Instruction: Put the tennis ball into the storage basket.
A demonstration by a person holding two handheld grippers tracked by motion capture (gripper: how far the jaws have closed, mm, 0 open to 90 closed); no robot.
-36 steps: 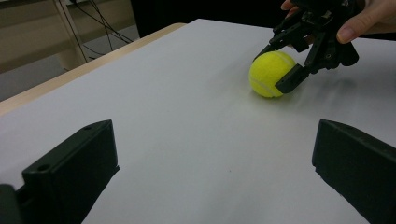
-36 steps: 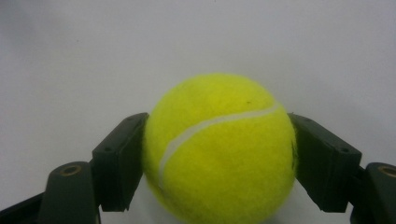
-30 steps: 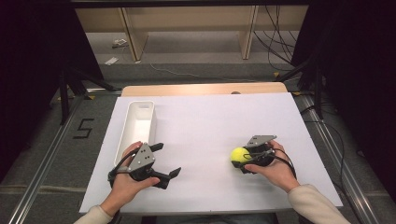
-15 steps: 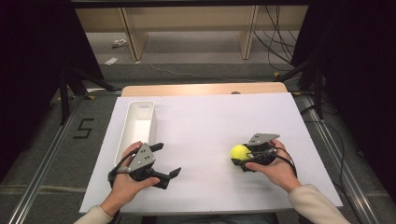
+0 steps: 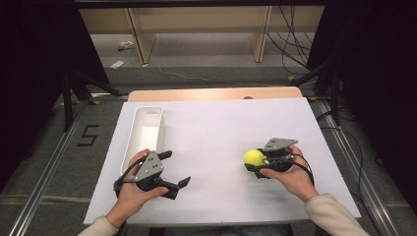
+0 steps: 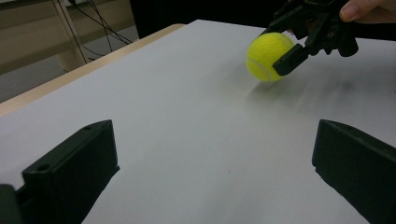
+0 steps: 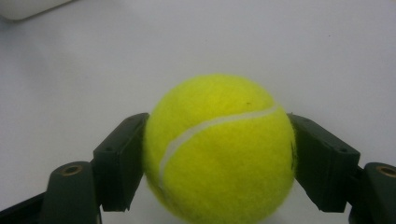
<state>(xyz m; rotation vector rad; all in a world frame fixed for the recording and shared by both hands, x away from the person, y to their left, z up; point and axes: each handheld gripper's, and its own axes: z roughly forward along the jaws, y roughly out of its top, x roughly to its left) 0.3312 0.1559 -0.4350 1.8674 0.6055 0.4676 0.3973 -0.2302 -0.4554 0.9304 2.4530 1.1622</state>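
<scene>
Two black jaws of our right gripper (image 7: 217,158) press against opposite sides of the tennis ball (image 7: 219,149), one on each flank at about its widest part, which is likely why the grip looks secure: a round thing slips out unless it is caught across the middle. In the high view the ball (image 5: 254,157) sits at the right of the white sheet (image 5: 216,128), in front of our right hand (image 5: 290,174). From the left gripper view it appears to be just off the surface or barely touching it, with a faint shadow beneath; we cannot tell which.

Our left gripper (image 5: 172,169) rests near the front left of the sheet with its jaws spread wide and nothing between them, pointed toward the ball as if waiting. Just beyond it lies the long white tray (image 5: 145,129), seemingly the place the ball is meant for.

Much of the ball's underside is cut off at the bottom of the right gripper view, and the tray there is a pale blur at the top corner. The tray's floor looks bare, though its near end is partly covered by our left hand (image 5: 133,191).
</scene>
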